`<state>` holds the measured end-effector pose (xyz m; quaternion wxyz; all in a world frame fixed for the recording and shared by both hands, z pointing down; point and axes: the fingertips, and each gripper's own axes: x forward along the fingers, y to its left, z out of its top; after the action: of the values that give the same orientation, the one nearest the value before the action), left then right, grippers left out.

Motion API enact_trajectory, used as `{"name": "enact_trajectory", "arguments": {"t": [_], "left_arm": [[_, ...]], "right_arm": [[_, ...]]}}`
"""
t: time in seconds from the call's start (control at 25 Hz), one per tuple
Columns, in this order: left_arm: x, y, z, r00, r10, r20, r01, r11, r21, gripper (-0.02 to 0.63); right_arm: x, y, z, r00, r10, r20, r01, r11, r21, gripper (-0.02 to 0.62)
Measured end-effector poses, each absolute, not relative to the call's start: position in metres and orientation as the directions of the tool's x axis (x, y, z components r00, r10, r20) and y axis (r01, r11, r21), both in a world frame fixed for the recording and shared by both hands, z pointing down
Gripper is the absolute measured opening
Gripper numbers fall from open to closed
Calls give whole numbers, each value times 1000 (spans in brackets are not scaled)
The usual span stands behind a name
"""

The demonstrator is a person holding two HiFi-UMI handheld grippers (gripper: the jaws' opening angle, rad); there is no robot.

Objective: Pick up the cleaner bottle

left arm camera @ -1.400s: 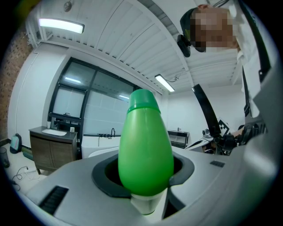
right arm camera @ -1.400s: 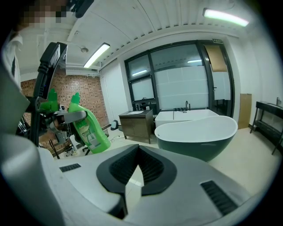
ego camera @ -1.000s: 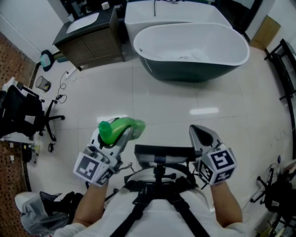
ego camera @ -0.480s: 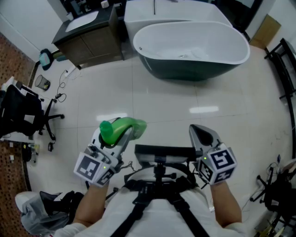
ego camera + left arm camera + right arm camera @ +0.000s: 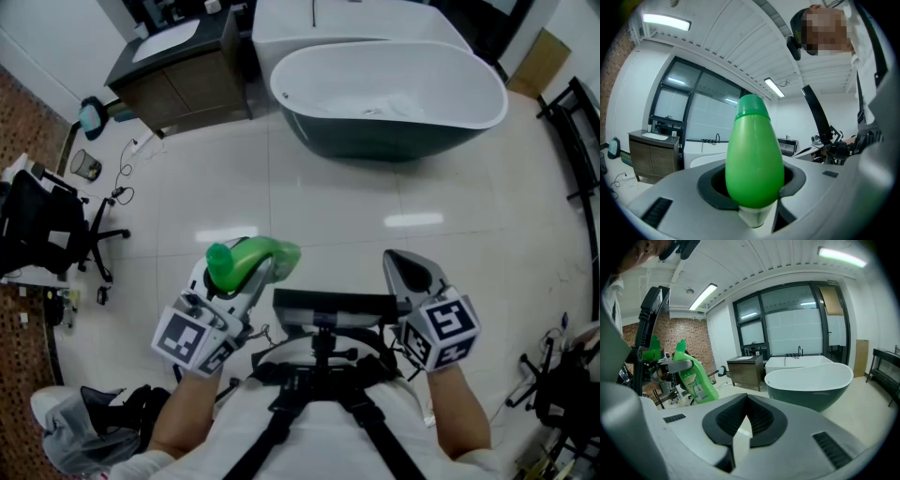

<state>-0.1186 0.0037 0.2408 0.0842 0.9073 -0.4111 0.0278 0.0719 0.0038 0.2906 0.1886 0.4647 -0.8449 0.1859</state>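
One cleaner bottle (image 5: 265,253) (green) clamped in left gripper (image 5: 246,274)

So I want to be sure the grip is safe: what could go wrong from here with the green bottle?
The left gripper clamps the cleaner bottle on its smooth, rounded body, and it sits tilted; it might slip or swing in the pads. It hangs over the hard tiled floor, so a drop might crack it. The right gripper is shut, empty and apart, giving no support.
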Motion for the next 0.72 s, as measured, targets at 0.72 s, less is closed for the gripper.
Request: {"name": "enact_trajectory", "arguments": {"t": [0.72], "left_arm": [[-116, 1, 245, 672, -730, 123, -740, -658, 141, 176]], "right_arm": [[70, 1, 292, -498, -708, 501, -850, 514, -118, 5]]}}
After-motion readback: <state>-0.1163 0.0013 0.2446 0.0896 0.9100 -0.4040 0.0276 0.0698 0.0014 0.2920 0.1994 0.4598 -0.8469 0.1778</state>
